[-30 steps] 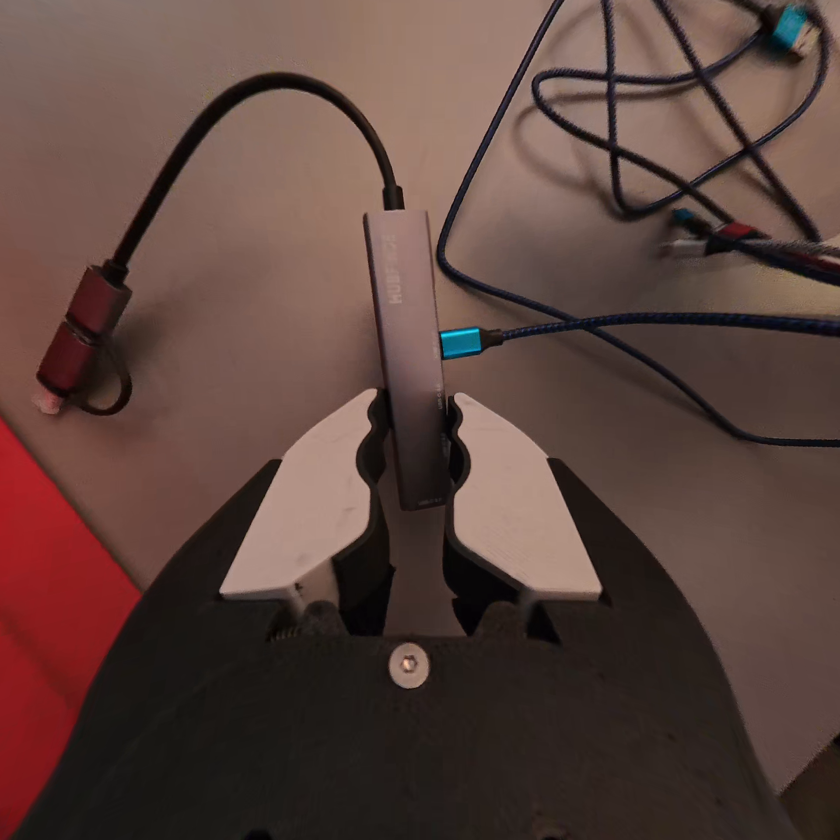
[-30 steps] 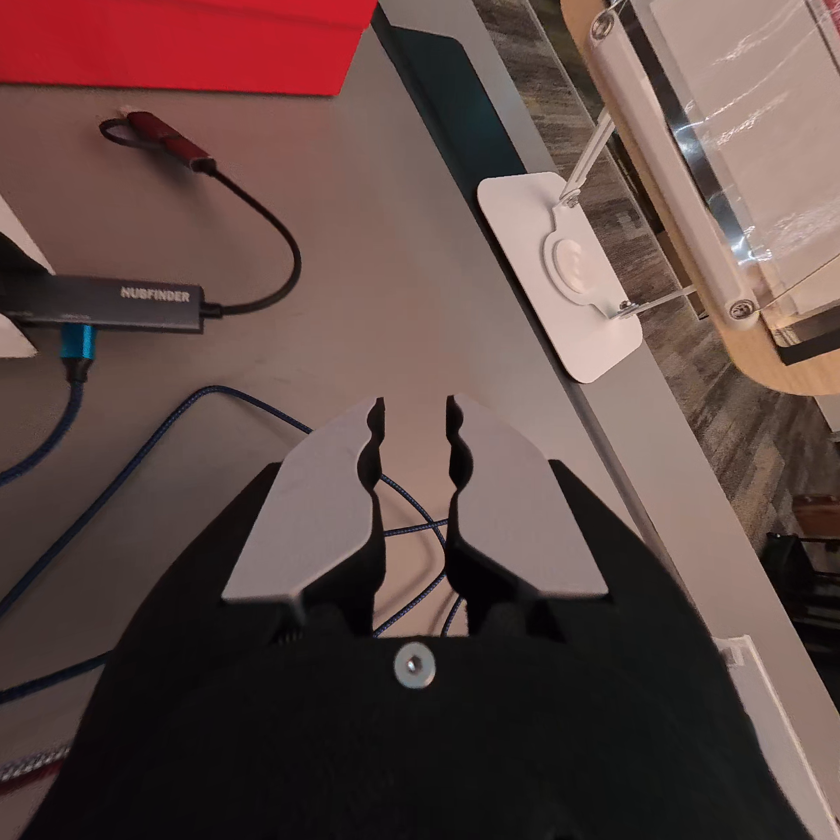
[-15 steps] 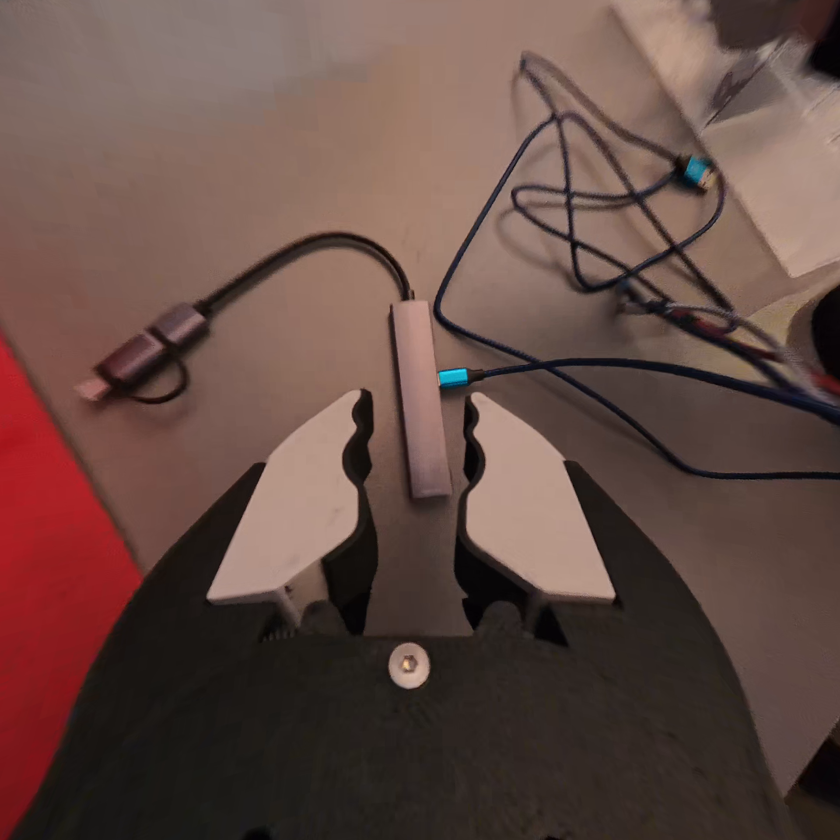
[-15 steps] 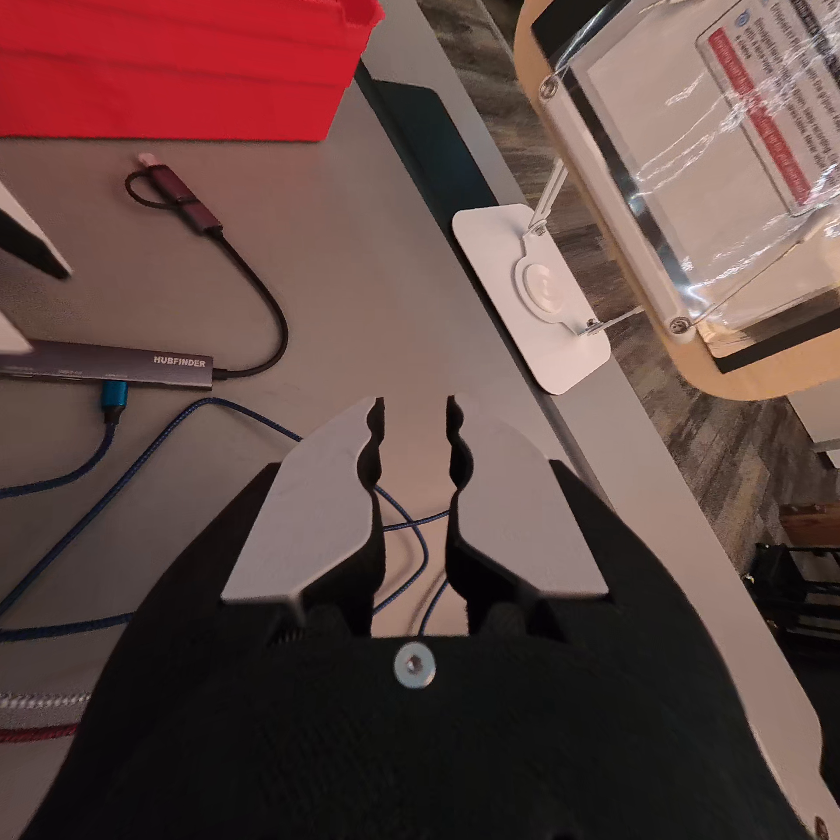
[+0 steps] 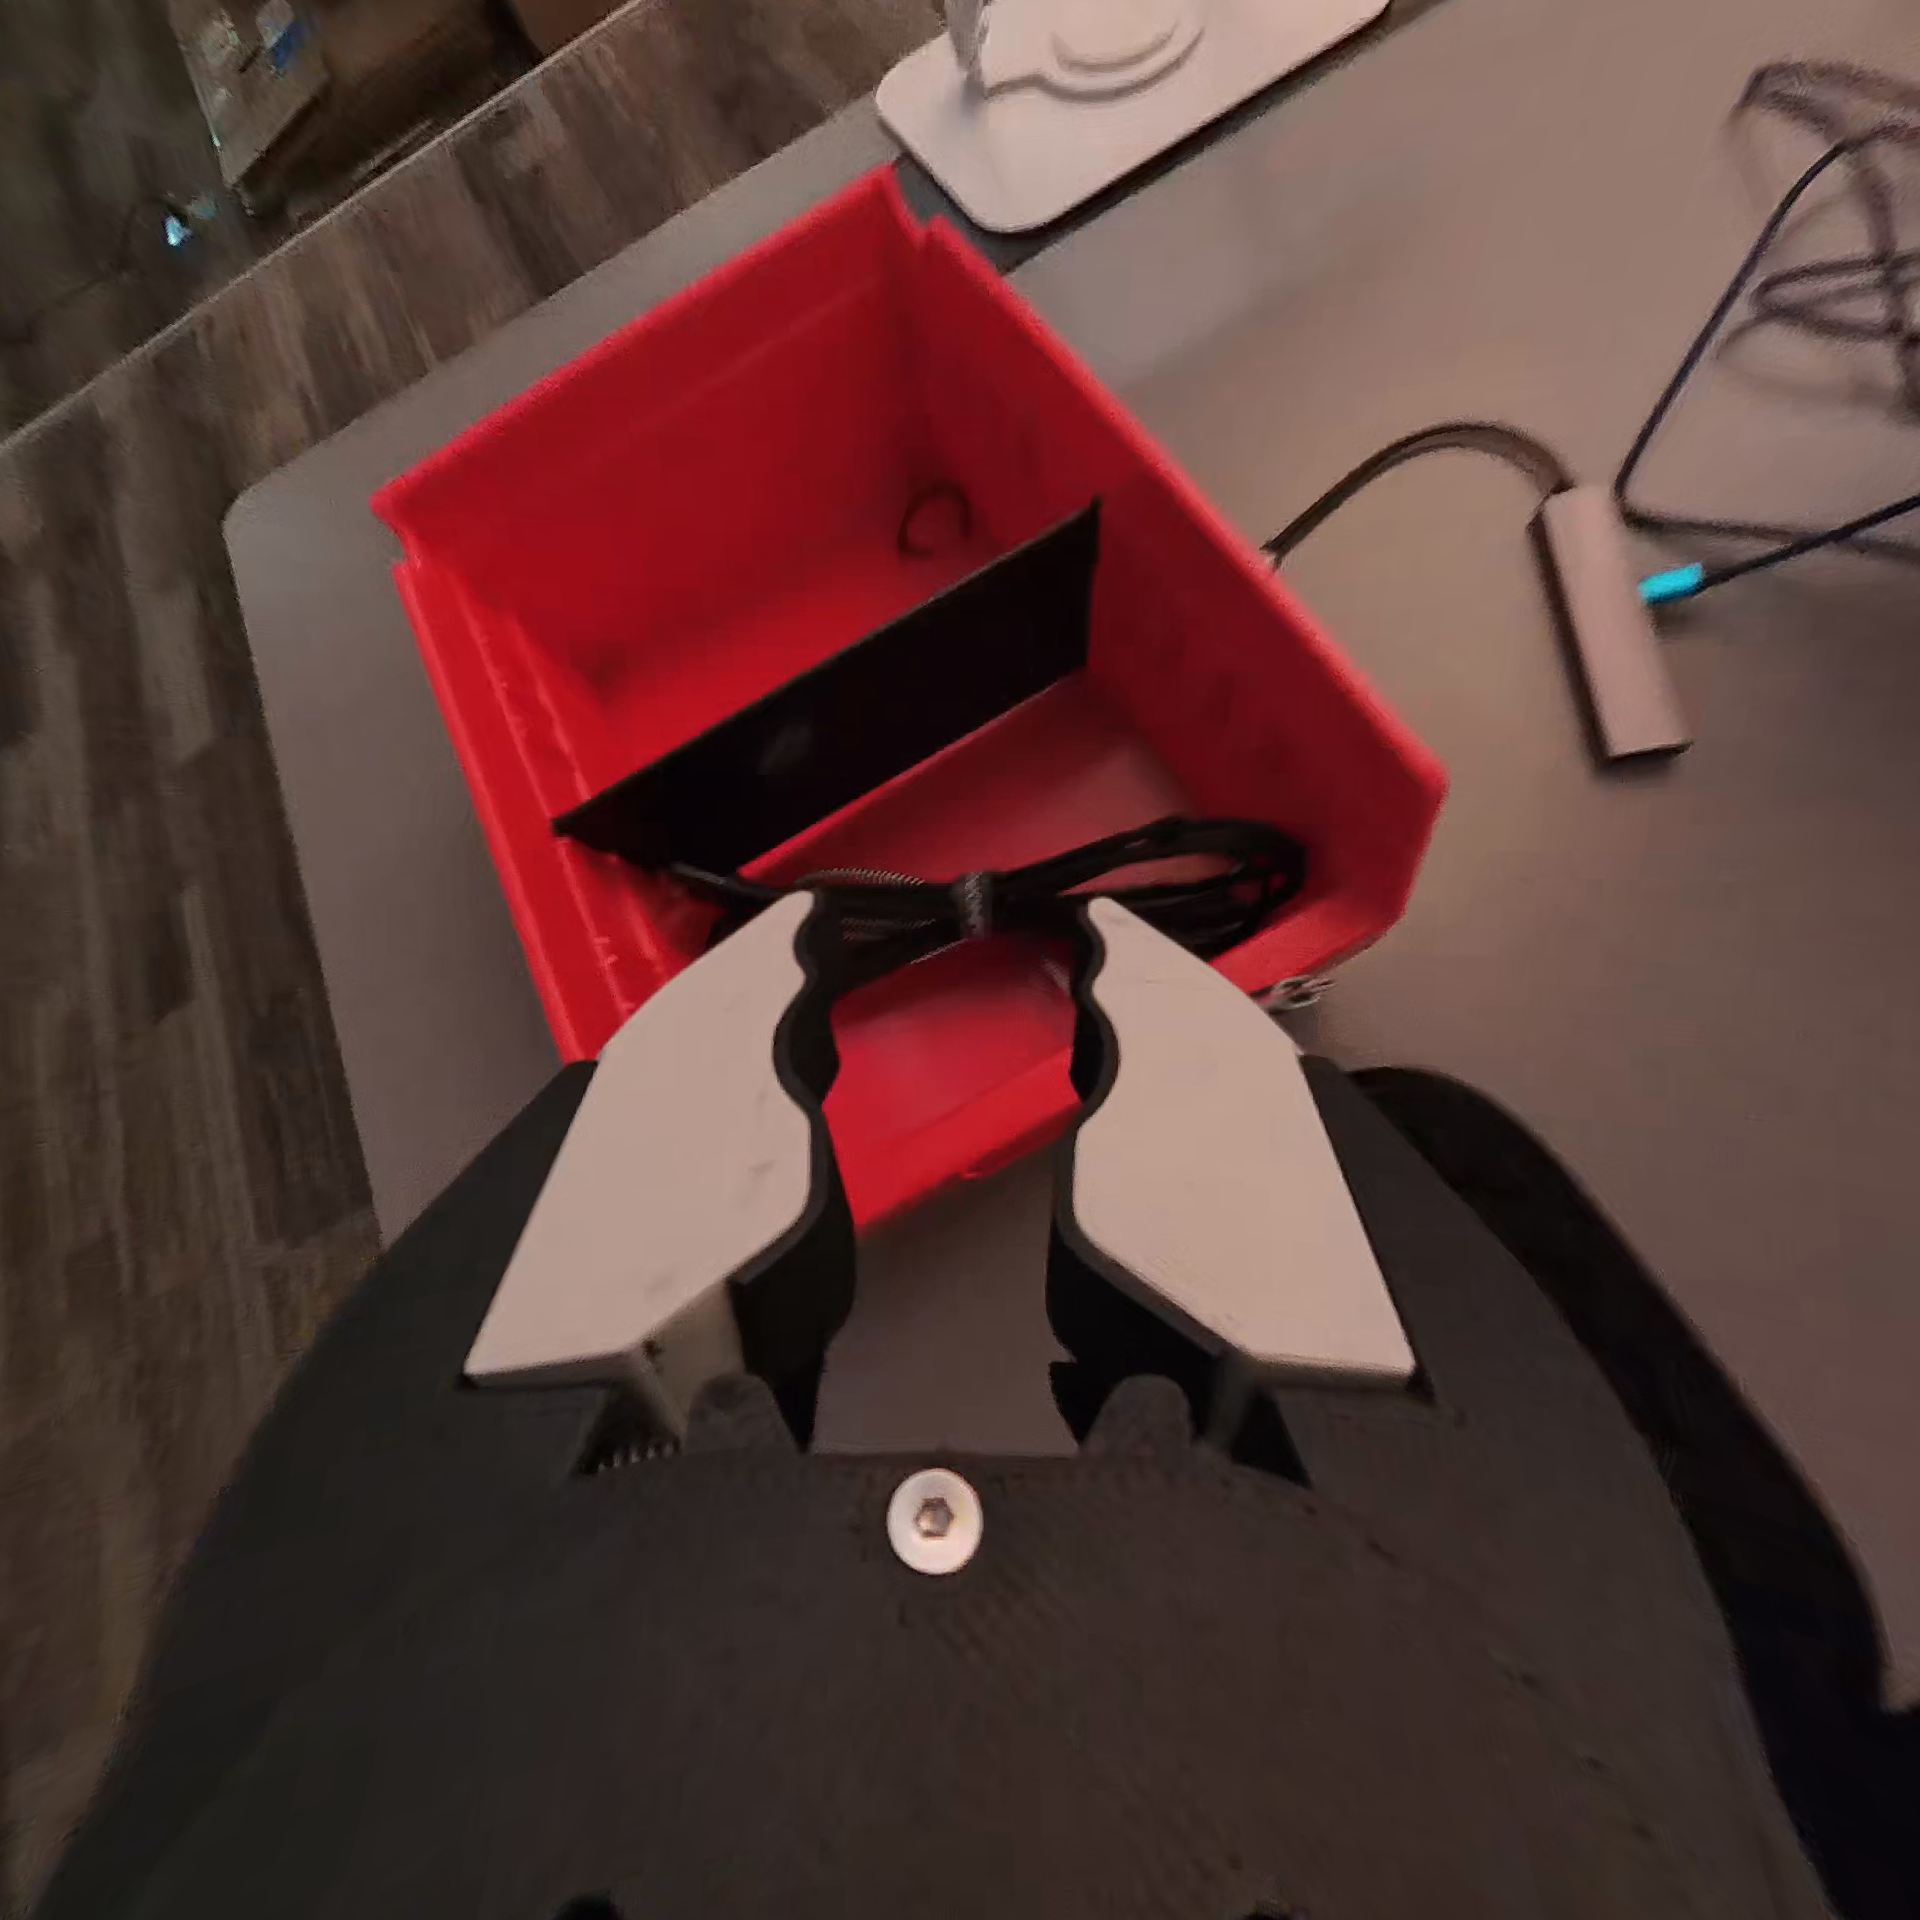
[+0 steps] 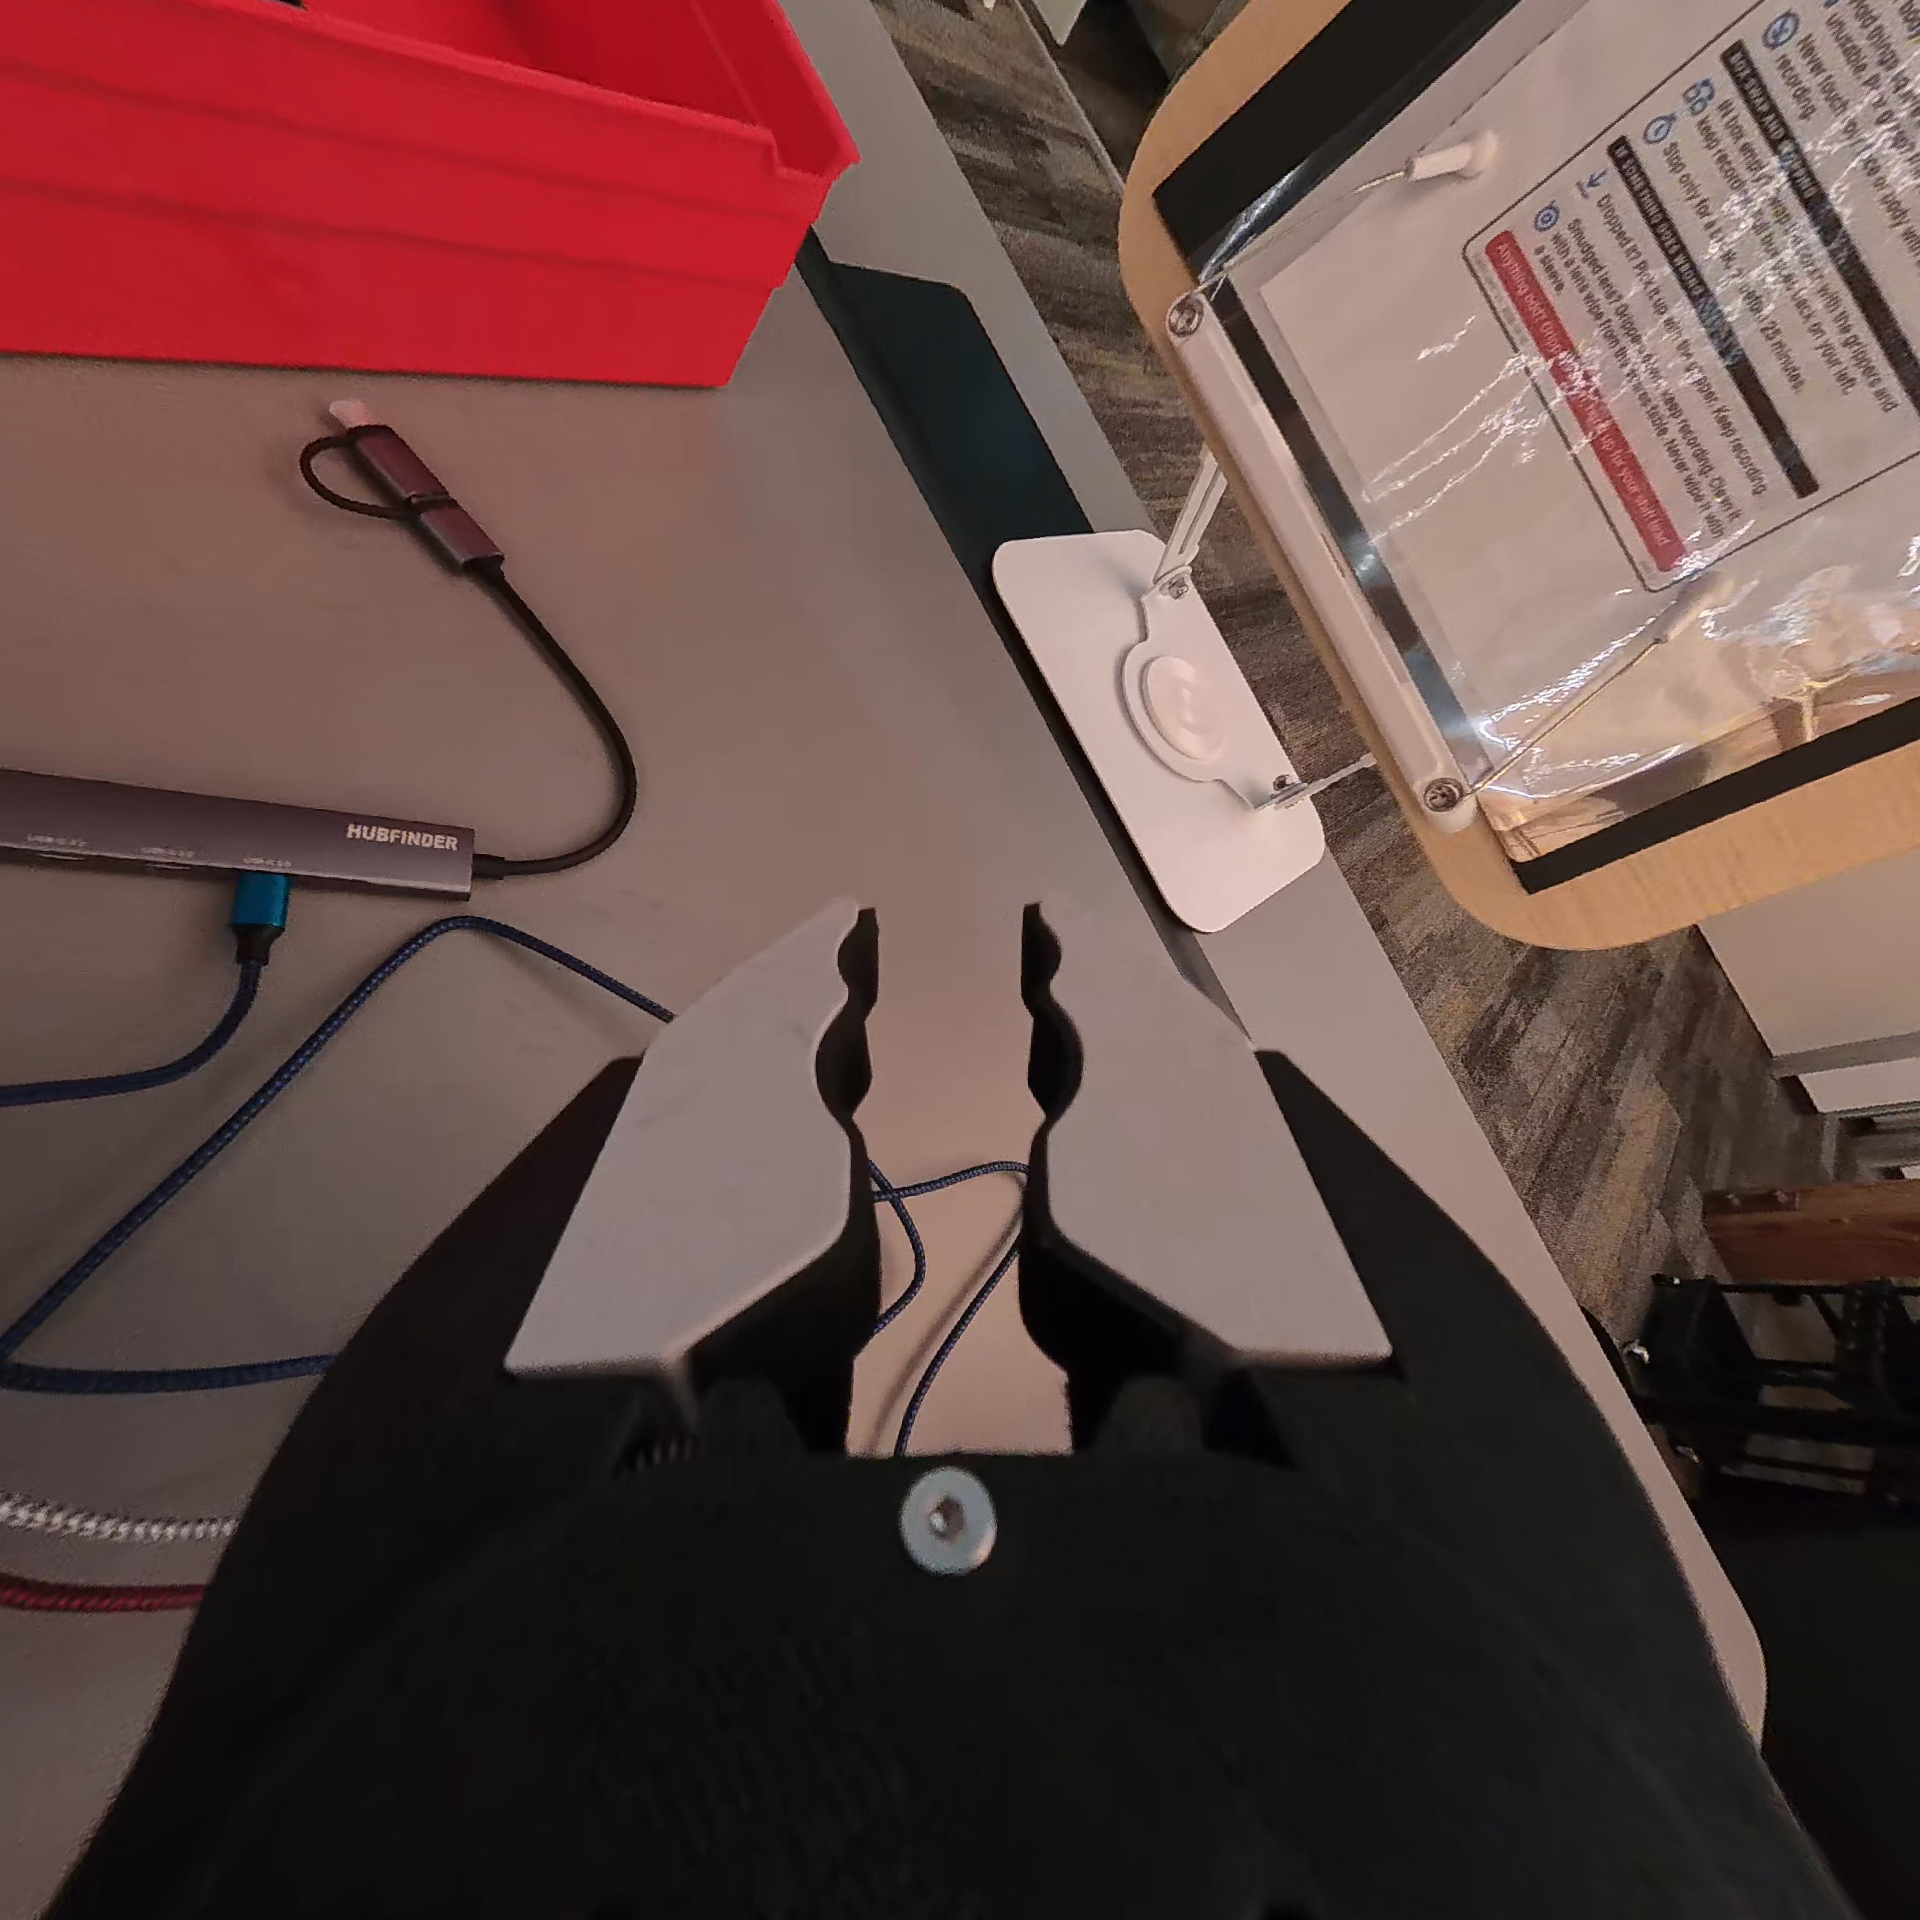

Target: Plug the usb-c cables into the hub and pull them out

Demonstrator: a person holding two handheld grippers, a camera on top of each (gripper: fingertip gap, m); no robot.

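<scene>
The grey hub [image 6: 239, 840] lies flat on the grey table with a blue-tipped USB-C plug [image 6: 258, 902] in its side port; its blue braided cable [image 6: 312, 1049] loops across the table. The hub also shows at the right of the left wrist view [image 5: 1605, 649]. My left gripper [image 5: 948, 914] is open and empty, above the near end of a red bin [image 5: 1299, 665], over a bundled black cable [image 5: 1049, 883] inside it. My right gripper [image 6: 940, 914] is open and empty, above bare table right of the hub.
The hub's black lead ends in a maroon adapter [image 6: 416, 499]. A black divider [image 5: 831, 707] splits the bin. A white stand base [image 6: 1153, 727] with a clear sign holder [image 6: 1558, 436] sits at the table's far edge. White and red braided cables [image 6: 104, 1558] lie at left. Spacing between my two grippers at the tips: around 35 cm. From the right gripper's tips to the grey hub [image 6: 239, 840] is close to 15 cm. Look for it in the left wrist view [image 5: 1622, 601] too.
My left gripper let go of the hub, opened wider and swung left to hover over the red bin. The hub now lies flat on the table. My right gripper rose and drew back slightly.
</scene>
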